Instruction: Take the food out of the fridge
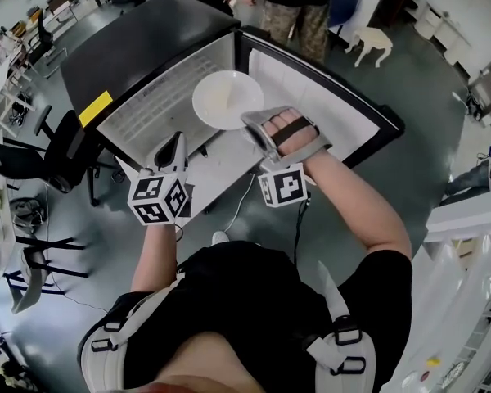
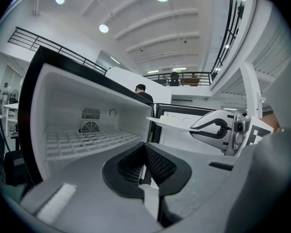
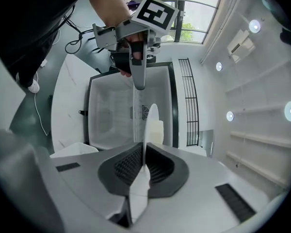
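Plate (image 1: 227, 98) with food juts ahead of my right gripper (image 1: 251, 123), rim clamped, before the open fridge (image 1: 139, 47); left gripper (image 1: 173, 147) closed empty, beside.

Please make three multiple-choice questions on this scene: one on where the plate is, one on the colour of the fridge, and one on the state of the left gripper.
1. Where is the white plate?
A. On the fridge shelf
B. In the air before the open fridge, held at its rim
C. On the floor

2. What colour is the fridge outside?
A. Red
B. Black
C. Blue

3. How is the left gripper?
A. Shut and empty
B. Shut on the plate
C. Wide open

Answers:
1 B: the right gripper clamps its rim.
2 B: its top and frame are black.
3 A: its jaws meet with nothing between them.
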{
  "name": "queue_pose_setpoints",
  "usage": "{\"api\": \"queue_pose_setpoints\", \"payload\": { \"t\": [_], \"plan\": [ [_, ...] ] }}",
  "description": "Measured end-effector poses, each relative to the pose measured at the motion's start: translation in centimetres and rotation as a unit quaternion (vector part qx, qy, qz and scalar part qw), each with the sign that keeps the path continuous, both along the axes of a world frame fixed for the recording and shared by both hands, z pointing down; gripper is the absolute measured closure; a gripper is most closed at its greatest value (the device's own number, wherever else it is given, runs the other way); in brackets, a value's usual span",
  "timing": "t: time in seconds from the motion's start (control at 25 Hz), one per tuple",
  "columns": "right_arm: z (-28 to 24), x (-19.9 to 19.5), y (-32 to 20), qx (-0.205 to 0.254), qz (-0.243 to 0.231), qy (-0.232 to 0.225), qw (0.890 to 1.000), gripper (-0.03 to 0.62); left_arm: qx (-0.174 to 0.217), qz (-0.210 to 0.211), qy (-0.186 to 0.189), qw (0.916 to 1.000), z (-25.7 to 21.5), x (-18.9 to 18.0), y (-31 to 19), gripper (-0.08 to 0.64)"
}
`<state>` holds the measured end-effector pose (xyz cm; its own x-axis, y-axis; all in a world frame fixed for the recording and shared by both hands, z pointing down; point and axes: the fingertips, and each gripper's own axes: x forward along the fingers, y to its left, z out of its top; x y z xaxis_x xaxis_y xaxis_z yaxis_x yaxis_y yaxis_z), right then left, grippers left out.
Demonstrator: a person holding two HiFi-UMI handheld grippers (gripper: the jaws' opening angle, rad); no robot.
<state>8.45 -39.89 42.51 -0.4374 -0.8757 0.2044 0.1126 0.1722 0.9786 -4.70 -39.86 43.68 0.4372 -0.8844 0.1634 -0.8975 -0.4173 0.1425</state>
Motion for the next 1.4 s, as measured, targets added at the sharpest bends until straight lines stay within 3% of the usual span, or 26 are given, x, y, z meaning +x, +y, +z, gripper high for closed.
{"api": "queue_pose_setpoints", "payload": {
  "t": [0.36, 1.4],
  "plan": [
    [1.9, 2.7, 2.9, -0.015, 0.003, 0.014, 1.0, 0.574, -0.002, 0.023, -0.006, 0.9997, 0.4, 2.0, 0.2, 0.56],
    [2.6, 0.9, 2.6, -0.015, -0.023, 0.007, 1.0, 0.573, -0.003, 0.011, -0.012, 0.9999, 0.3, 1.5, 0.8, 0.56]
  ]
}}
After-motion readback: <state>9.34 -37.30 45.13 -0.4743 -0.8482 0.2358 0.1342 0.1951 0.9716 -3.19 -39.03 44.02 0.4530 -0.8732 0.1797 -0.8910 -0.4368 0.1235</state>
